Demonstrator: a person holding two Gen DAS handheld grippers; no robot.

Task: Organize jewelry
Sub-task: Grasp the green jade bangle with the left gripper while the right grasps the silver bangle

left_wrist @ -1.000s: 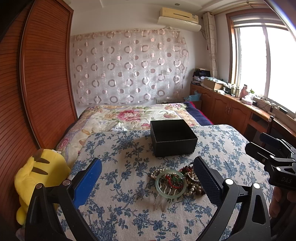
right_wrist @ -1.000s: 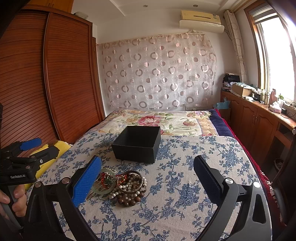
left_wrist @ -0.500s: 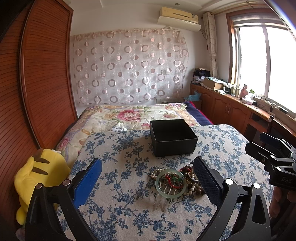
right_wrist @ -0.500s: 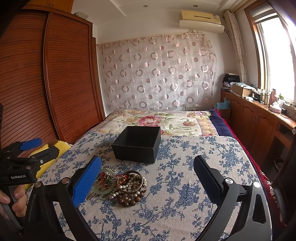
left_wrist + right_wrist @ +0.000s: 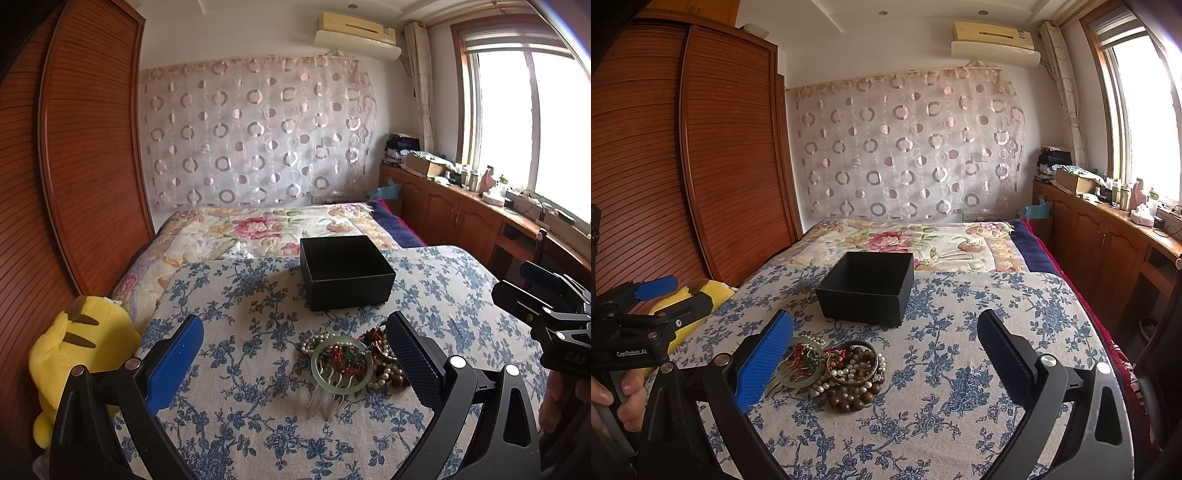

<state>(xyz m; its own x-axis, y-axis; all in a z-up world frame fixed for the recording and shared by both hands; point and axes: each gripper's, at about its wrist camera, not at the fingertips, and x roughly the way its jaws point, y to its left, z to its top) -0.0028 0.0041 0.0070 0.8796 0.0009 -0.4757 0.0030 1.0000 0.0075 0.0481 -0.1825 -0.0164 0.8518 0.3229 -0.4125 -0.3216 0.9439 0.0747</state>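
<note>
A pile of jewelry [image 5: 354,360] lies on the blue-flowered bedspread: a pale green bangle [image 5: 341,363], a hair comb, pearl and brown bead strings. It also shows in the right wrist view [image 5: 834,369]. An open black box [image 5: 345,271] stands just behind it, also in the right wrist view [image 5: 868,286]. My left gripper [image 5: 295,365] is open and empty, above the bed just short of the pile. My right gripper [image 5: 882,363] is open and empty, its left pad by the bangle [image 5: 799,363].
A yellow plush toy [image 5: 79,354] lies at the bed's left edge beside the wooden wardrobe [image 5: 85,147]. A flowered quilt [image 5: 266,227] covers the far bed. Wooden cabinets [image 5: 461,218] with clutter run along the right under the window.
</note>
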